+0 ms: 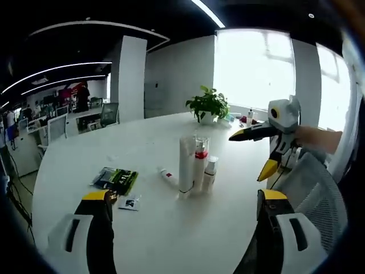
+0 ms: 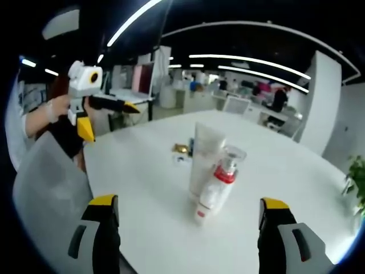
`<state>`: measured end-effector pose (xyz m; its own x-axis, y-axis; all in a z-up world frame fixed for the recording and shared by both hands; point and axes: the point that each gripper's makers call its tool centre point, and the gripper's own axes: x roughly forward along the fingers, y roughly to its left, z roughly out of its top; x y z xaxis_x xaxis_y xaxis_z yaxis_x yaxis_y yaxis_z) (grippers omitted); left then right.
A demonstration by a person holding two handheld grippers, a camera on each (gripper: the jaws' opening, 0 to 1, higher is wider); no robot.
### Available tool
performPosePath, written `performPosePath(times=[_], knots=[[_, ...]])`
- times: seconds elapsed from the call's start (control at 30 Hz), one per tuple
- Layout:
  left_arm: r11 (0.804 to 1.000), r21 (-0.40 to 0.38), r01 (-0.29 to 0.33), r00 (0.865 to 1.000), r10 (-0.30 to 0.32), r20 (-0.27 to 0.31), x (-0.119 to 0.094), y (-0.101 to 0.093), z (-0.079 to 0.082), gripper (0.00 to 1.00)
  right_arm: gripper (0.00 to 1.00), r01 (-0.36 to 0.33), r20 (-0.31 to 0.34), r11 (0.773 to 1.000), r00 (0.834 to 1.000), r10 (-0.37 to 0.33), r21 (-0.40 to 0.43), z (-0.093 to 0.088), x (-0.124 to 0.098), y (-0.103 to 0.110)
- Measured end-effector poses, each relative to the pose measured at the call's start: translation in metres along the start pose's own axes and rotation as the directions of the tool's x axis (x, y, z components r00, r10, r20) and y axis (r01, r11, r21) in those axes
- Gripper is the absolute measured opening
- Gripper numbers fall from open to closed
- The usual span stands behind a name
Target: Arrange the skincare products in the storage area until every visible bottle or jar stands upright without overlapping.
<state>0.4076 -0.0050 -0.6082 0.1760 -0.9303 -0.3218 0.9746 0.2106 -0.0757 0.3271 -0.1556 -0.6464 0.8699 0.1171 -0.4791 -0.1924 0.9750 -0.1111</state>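
- While the left gripper [image 1: 182,197] hangs over the round white table [image 1: 85,154], its jaws stand wide apart with nothing between them.
- Ahead of it, a tall white tube [image 1: 186,165], a clear-capped bottle with a red collar [image 1: 200,162] and a small white bottle [image 1: 210,173] stand upright, close together, near the table's middle.
- Just left of them a small white tube [image 1: 167,176] lies flat.
- Further left lie a green-and-black packet [image 1: 116,179] and a small card [image 1: 130,202].
- At the far edge stands a potted plant [image 1: 209,105], well apart from the bottles.
- Likewise the right gripper [image 2: 190,204] is spread wide and grips nothing; in the left gripper view it hovers beside the table's right edge.
- Nothing lies between either gripper and the cluster.
- An office chair [image 1: 311,191] sits at the table's right edge.
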Motion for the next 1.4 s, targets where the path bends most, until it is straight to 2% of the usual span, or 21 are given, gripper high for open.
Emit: performPosePath(times=[0.17, 0.27, 0.4, 0.5, 0.83, 0.87, 1.0, 1.17, 1.4], knots=[[1.0, -0.001, 0.001, 1.0, -0.001, -0.01, 0.001, 0.008, -0.005, 0.99, 0.99, -0.015, 0.014, 1.0, 1.0, 0.015, 0.01, 0.003, 0.001, -0.007], [1.0, 0.013, -0.001, 0.999, 0.002, -0.037, 0.002, 0.011, -0.011, 0.99, 0.99, -0.026, 0.013, 0.999, 1.0, 0.025, 0.021, 0.004, 0.001, -0.012], [1.0, -0.015, -0.022, 1.0, 0.022, -0.02, 0.002, 0.017, -0.008, 0.99, 0.99, -0.036, -0.007, 0.999, 0.999, 0.036, 0.015, 0.002, 0.002, -0.016], [0.999, -0.008, -0.035, 0.999, 0.035, -0.019, 0.003, 0.017, -0.006, 0.99, 0.99, -0.047, -0.018, 0.999, 0.999, 0.047, 0.006, 0.002, 0.002, -0.02], [0.999, -0.021, -0.049, 0.999, 0.049, -0.023, 0.005, 0.02, -0.008, 0.99, 0.99, -0.067, -0.005, 0.997, 0.998, 0.067, -0.025, 0.017, 0.002, -0.042], [0.998, -0.018, -0.055, 0.998, 0.055, -0.03, 0.008, 0.018, -0.009, 0.99, 0.99, -0.08, 0.023, 0.997, 0.997, 0.08, -0.02, 0.027, 0.002, -0.052], [0.998, -0.018, -0.056, 0.998, 0.056, -0.04, 0.01, 0.015, -0.01, 0.99, 0.99, -0.1, 0.021, 0.995, 0.995, 0.101, -0.03, 0.035, 0.001, -0.058], [0.998, -0.016, -0.063, 0.997, 0.062, -0.039, 0.01, 0.018, -0.009, 0.99, 0.99, -0.098, 0.033, 0.993, 0.994, 0.1, -0.065, 0.048, 0.002, -0.076], [0.999, 0.003, -0.054, 0.996, 0.054, -0.065, 0.018, 0.012, -0.017, 0.99, 0.97, -0.102, 0.01, 0.986, 0.994, 0.105, -0.134, 0.052, 0.014, -0.101]])
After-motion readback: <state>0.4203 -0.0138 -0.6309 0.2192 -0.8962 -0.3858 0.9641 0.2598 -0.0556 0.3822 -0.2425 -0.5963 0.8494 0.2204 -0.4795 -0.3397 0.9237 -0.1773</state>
